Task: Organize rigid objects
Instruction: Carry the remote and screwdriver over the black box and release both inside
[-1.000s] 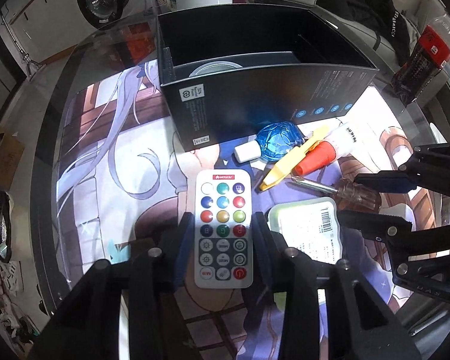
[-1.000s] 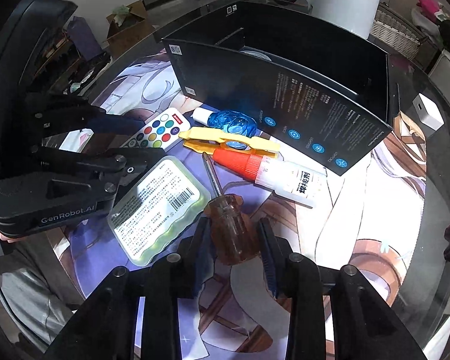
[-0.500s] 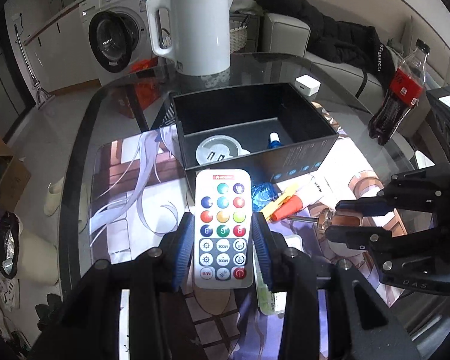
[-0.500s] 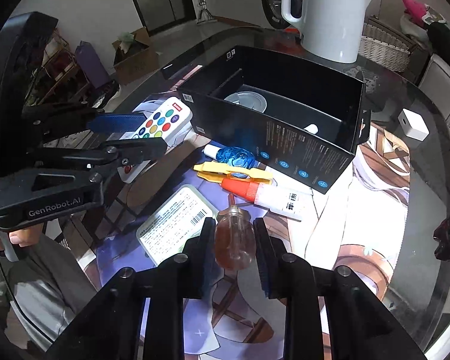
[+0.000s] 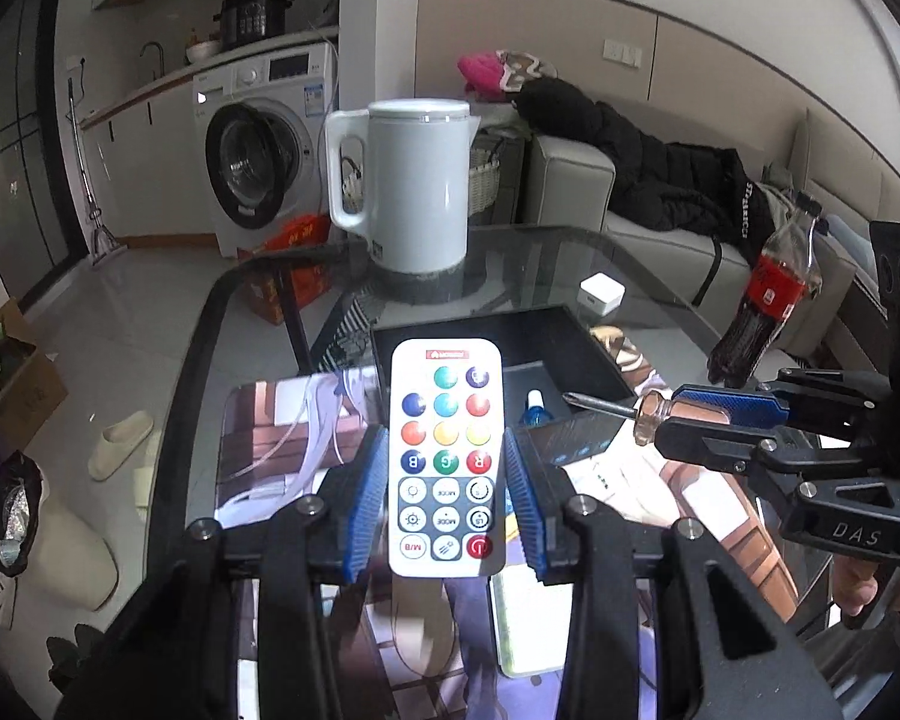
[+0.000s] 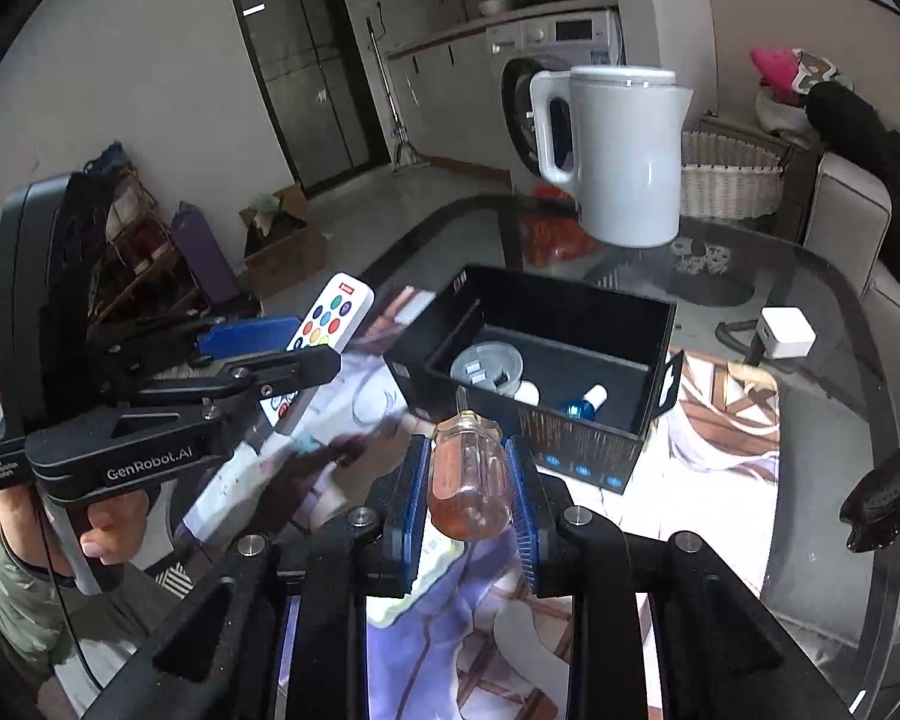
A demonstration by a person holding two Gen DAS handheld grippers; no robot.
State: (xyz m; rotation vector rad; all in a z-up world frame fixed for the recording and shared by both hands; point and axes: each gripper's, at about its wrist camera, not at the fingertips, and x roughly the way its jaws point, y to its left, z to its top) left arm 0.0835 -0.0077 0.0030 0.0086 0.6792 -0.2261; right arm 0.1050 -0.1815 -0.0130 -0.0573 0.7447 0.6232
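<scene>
White plastic remote control (image 5: 446, 456), likely light, stiff and slick, is clamped by its long edges in the left gripper (image 5: 444, 495), raised above the table just short of the black box (image 6: 576, 306). Beside it, the right gripper (image 6: 468, 480) grips a screwdriver (image 6: 468, 477) by its amber handle, tip toward the box.
</scene>
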